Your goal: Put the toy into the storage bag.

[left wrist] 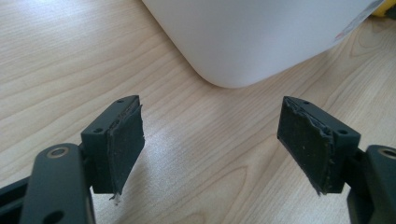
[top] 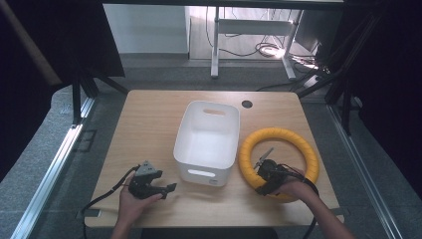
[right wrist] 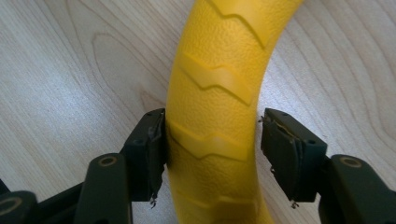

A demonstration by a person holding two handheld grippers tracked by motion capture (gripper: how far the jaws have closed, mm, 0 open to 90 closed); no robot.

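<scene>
Left gripper rests low, jaws spread wide, nothing between. Right gripper points down, jaws parted.

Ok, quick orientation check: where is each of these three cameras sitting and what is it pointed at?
High view: above the person's side, looking forward and down at the table, white bin, yellow ring; both forearms and hands show.
Left gripper view: rides the left gripper, facing the bin's corner; its open jaws show.
Right gripper view: rides the right gripper, jaws straddling the ring.
Shared: the high view shows what each gripper view faces.
</scene>
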